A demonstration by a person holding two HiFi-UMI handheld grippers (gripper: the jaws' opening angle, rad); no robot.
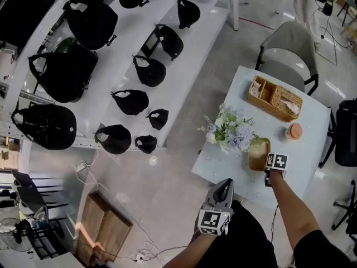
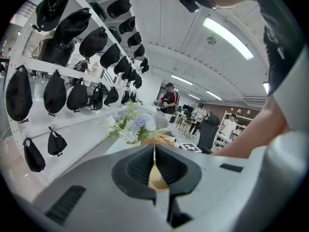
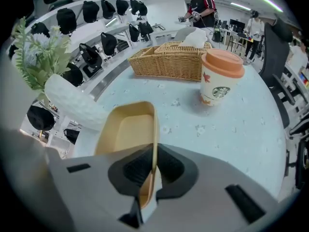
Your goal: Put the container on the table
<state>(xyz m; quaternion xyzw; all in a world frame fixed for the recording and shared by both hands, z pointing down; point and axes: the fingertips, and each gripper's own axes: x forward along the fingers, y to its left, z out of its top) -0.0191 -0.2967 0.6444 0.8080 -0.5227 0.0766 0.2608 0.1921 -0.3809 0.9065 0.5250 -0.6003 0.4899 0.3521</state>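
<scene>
The container is a shallow tan tray, low over the pale table beside the flowers. My right gripper points steeply down and is shut on the tray's near right wall. In the right gripper view the container stretches away from the right gripper, its thin rim pinched between the dark pads. Whether its base touches the table I cannot tell. My left gripper hovers off the table's near left edge. In its own view the left gripper is shut, holding nothing.
A white vase of flowers stands just left of the tray. A wicker basket and a lidded paper cup sit further back. A chair is behind the table. White shelves of black caps fill the left.
</scene>
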